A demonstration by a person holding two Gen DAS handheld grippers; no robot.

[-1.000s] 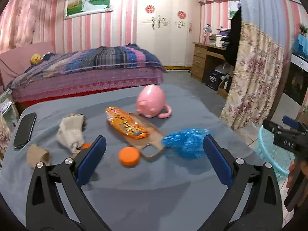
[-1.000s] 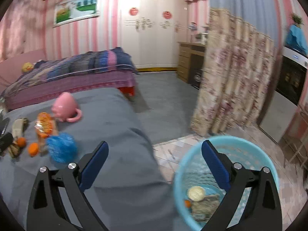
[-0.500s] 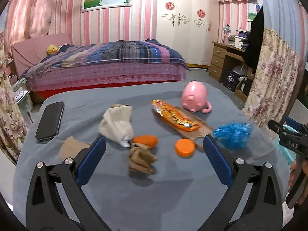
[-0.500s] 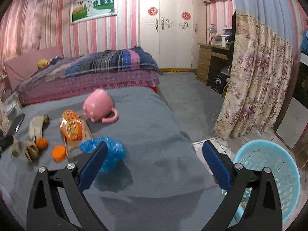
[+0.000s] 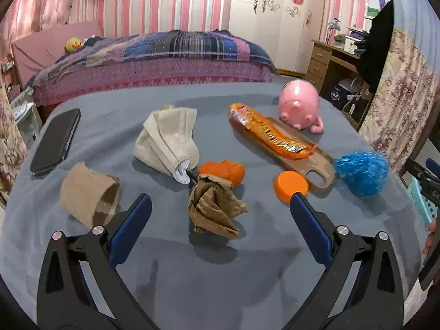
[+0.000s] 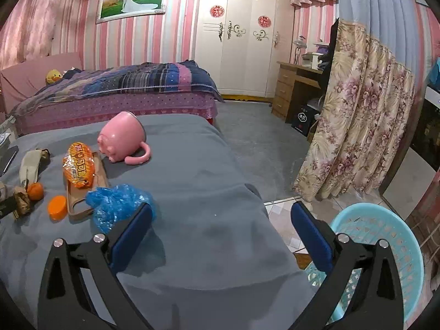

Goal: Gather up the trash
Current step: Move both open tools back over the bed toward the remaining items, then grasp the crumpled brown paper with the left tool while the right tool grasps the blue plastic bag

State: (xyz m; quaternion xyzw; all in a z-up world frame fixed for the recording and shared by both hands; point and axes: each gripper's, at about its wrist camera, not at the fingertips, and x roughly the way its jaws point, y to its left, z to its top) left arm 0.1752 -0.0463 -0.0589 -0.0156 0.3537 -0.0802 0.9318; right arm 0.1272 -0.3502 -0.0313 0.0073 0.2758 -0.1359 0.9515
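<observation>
Trash lies on a grey-covered table (image 5: 192, 275). A crumpled brown paper (image 5: 216, 209) sits just ahead of my open left gripper (image 5: 220, 228), between its fingers' line. Around it lie a cardboard tube (image 5: 89, 198), an orange peel (image 5: 224, 170), an orange cap (image 5: 290, 185), a beige cloth bag (image 5: 170, 141), an orange snack wrapper (image 5: 271, 136) and a crumpled blue plastic bag (image 5: 363, 169). My right gripper (image 6: 221, 236) is open and empty over the table's right edge, with the blue plastic bag (image 6: 118, 206) by its left finger. A light blue basket (image 6: 385, 250) stands on the floor at right.
A pink pig-shaped mug (image 5: 299, 107) lies on its side beyond a wooden board (image 5: 310, 156). A black phone (image 5: 56, 140) rests at the table's left. A bed (image 6: 115, 93), a floral curtain (image 6: 354, 115) and a desk (image 6: 297, 88) surround the table.
My left gripper has swung left and closer to the table, bringing the brown paper and cardboard tube into view. My right gripper has turned from above the basket back toward the table.
</observation>
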